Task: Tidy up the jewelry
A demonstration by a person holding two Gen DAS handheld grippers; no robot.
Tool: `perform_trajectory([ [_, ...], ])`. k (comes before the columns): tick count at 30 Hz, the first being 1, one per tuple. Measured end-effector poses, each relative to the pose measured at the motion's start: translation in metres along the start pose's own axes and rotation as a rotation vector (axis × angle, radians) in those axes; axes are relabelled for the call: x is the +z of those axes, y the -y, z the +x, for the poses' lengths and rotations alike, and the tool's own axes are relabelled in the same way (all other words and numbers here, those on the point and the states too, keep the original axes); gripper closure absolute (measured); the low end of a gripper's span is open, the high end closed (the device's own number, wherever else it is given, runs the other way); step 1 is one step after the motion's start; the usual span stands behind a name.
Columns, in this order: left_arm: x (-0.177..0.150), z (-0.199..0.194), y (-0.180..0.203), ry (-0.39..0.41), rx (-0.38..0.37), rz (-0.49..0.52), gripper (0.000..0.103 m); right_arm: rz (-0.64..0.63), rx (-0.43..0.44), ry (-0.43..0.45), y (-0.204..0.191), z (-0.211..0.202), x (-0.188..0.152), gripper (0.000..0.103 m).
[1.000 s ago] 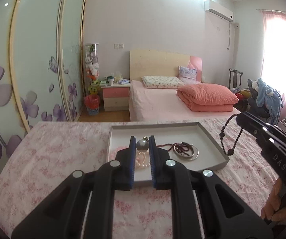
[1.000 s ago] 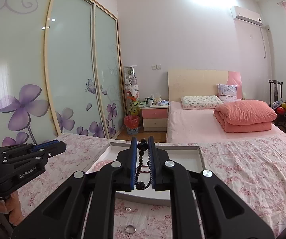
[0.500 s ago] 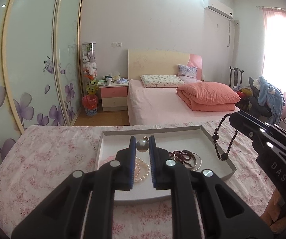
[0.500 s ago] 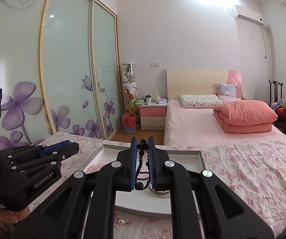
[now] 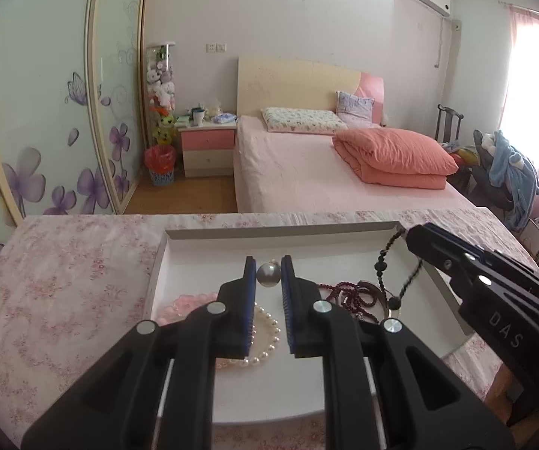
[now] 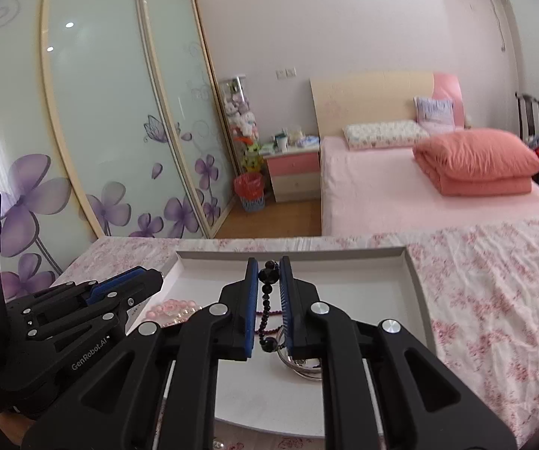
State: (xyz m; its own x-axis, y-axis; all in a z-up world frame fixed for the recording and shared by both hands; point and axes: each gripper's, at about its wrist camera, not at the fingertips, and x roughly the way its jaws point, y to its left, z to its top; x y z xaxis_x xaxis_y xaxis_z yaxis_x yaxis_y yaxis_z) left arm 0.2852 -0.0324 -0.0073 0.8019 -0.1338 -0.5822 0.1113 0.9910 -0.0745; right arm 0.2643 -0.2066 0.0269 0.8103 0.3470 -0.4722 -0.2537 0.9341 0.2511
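over the white tray [image 5: 344, 228] near the table's far edge | left gripper [image 5: 268, 275] clamped on silver ball [image 5: 268, 274] | right gripper [image 6: 268, 275] clamped on dark bead string [image 6: 265, 300]: likely light, limp, best pinched by a bead

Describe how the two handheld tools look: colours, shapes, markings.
Both are matte black plastic with triangular cut-outs, silver round bolt heads and blue ribbed pads on the fingers. The left tool reads "GenRobot.AI" in white on its side; the right tool shows "DAS". No cables or sleeves are visible.
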Motion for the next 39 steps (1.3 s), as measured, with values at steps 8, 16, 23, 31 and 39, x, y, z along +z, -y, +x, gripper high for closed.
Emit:
perform_trajectory([
  [8, -0.005, -0.003, -0.025, -0.022, 0.021, -0.052, 0.073, 0.011, 0.0, -0.014, 0.011, -0.022, -0.015, 0.061],
  [16, -0.038, -0.036, -0.042, -0.051, 0.046, -0.026, 0.063, -0.104, 0.123, -0.214, -0.01, -0.051, -0.074, 0.061],
  [23, -0.068, -0.044, -0.056, -0.124, 0.075, -0.009, 0.061, -0.227, 0.124, -0.382, -0.035, -0.047, -0.123, 0.061],
  [31, -0.074, -0.047, -0.052, -0.151, 0.064, -0.006, 0.06, -0.307, 0.042, -0.404, -0.045, -0.036, -0.135, 0.08],
  [39, -0.08, -0.042, -0.02, -0.18, 0.003, 0.042, 0.055, -0.154, -0.17, -0.369, 0.007, -0.034, -0.119, 0.08],
])
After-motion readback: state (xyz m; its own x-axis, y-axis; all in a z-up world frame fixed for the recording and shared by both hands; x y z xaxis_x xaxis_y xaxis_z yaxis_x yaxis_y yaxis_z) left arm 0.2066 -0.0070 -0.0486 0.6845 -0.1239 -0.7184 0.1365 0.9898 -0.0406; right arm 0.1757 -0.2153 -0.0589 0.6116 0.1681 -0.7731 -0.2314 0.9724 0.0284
